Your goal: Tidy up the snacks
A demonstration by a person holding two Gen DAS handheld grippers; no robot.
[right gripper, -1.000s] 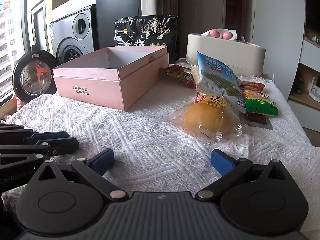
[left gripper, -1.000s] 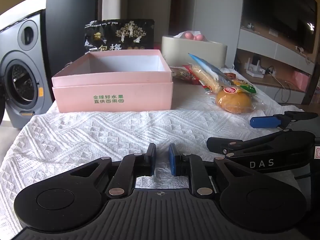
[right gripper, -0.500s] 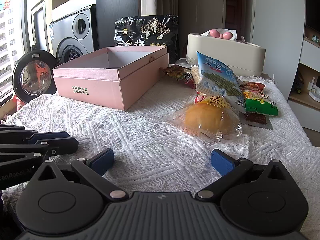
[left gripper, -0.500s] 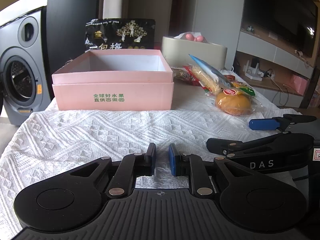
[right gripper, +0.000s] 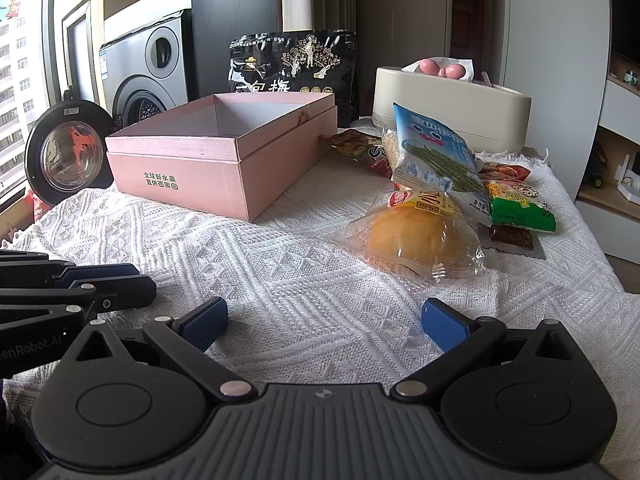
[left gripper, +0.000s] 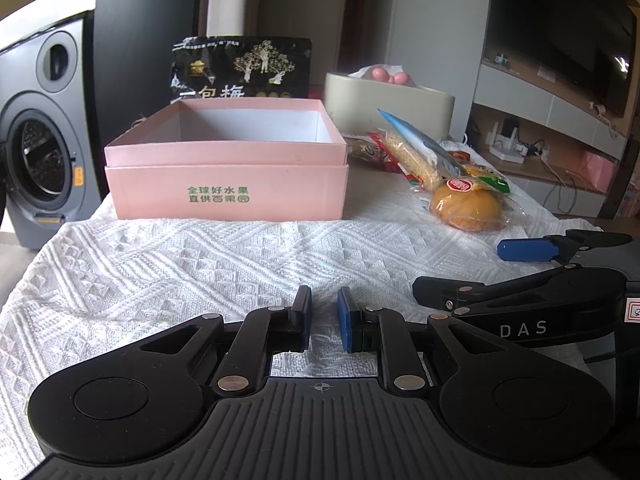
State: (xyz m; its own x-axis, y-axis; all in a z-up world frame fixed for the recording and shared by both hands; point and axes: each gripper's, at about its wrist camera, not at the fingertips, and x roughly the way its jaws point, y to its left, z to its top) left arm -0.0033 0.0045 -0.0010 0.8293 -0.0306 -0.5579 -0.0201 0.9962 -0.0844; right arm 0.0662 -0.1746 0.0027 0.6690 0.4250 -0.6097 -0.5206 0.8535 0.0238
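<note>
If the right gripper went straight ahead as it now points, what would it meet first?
Probably the wrapped yellow bun, slightly right of the open right gripper. Only bare white knitted tablecloth lies before it. The gripper tilts downward, so it might meet cloth first; depth is unclear.

- Left gripper (left gripper: 324, 326): seen from its own camera at 6 o'clock, black linkage arms converge toward 12 o'clock. The two blue-faced pads stand upright and parallel with only a narrow slit between them, nothing in it; jaws drawn fully together.
- Left gripper (right gripper: 100, 286) in the right wrist view: enters from 9 o'clock, fingers lying side by side, pointing toward 3 o'clock.
- Right gripper (right gripper: 324, 322): jaws spread wide, blue pads splayed toward 10 and 2 o'clock, nothing between them.
- Right gripper (left gripper: 516, 268) in the left wrist view: enters from 3 o'clock, one blue pad and one black finger well apart.
</note>
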